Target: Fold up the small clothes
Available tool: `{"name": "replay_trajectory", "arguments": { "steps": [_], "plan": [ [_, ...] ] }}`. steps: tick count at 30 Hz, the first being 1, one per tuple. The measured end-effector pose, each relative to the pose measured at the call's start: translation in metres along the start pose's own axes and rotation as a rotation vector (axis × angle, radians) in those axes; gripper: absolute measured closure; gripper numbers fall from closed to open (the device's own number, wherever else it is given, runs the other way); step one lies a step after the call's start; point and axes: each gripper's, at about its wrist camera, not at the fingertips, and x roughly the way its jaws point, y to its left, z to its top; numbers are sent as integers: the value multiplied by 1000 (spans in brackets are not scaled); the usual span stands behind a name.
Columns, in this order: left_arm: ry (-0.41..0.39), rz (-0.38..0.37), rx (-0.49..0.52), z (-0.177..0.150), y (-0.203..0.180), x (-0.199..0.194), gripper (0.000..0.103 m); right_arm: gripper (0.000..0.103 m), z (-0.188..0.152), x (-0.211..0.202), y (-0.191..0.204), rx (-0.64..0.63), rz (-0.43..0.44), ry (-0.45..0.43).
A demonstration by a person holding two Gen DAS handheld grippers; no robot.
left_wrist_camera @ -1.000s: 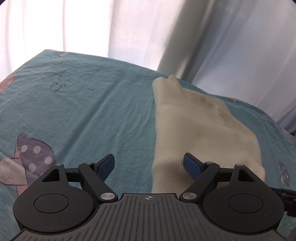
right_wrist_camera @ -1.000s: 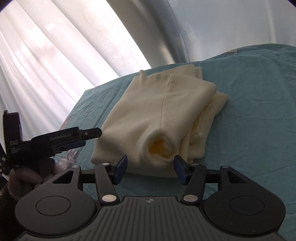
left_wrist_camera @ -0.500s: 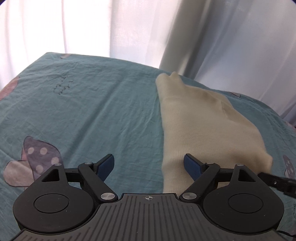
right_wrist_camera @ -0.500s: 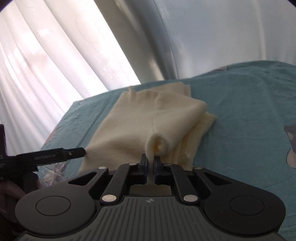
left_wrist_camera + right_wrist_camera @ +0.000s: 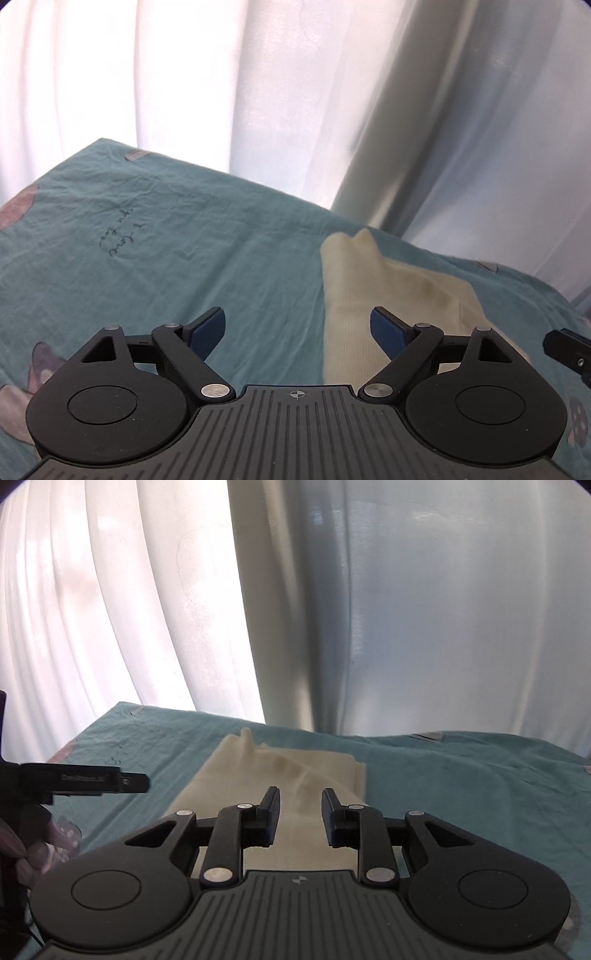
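You face pale curtains (image 5: 258,110) glowing with daylight. Before you spreads a wrinkled teal bedsheet (image 5: 184,258) with printed patterns.

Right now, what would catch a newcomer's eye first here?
The cream garment lying folded on the teal sheet, just ahead of both grippers. Behind the bed, bright white curtains fill the background. The right gripper has just been opening with nothing between its jaws; the left gripper stands wide open.
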Motion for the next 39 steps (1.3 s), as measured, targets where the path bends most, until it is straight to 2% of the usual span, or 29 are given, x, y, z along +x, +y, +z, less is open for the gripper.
{"name": "replay_trajectory", "arguments": {
  "steps": [4,8,10,12,14,16,19,21,23,25,28,31,32,34,36,39],
  "plan": [
    [39,63,-69,-1,-5,40,14,78,11,55,15,94,38,-34],
    [52,64,-62,-17,-15,59,13,78,-8,96,9,79,-39,35],
    [53,55,-46,-23,-24,63,11,78,-21,99,-3,55,-138,41],
    [48,44,-28,-30,-34,68,11,78,-32,100,-23,90,-196,32],
    [4,68,26,-35,-44,71,10,79,-35,100,-38,136,-206,20],
    [20,59,31,-32,-42,70,10,77,-33,104,-41,116,-232,43],
    [74,12,-36,-21,-23,64,9,76,-25,105,-29,55,-222,87],
    [51,24,-69,-13,-17,59,9,71,-15,97,-17,32,-168,58],
    [28,37,-57,-8,-17,58,8,66,-5,94,1,-39,-121,16],
    [52,40,-30,-8,-19,61,8,66,3,105,19,-138,-100,23],
    [91,35,-6,-16,-19,65,8,70,6,131,29,-222,-98,107],
    [91,13,-24,-20,-13,61,7,87,-2,147,25,-255,-99,192],
    [94,3,-31,-19,-11,59,7,94,-3,148,24,-265,-116,179],
    [92,-11,-24,-18,-10,52,7,103,-2,150,19,-239,-173,178],
    [82,-28,-3,-19,-8,43,7,103,-3,148,15,-213,-207,169],
    [83,-46,21,-24,-3,28,7,103,-7,148,18,-241,-241,160]
  ]
}}
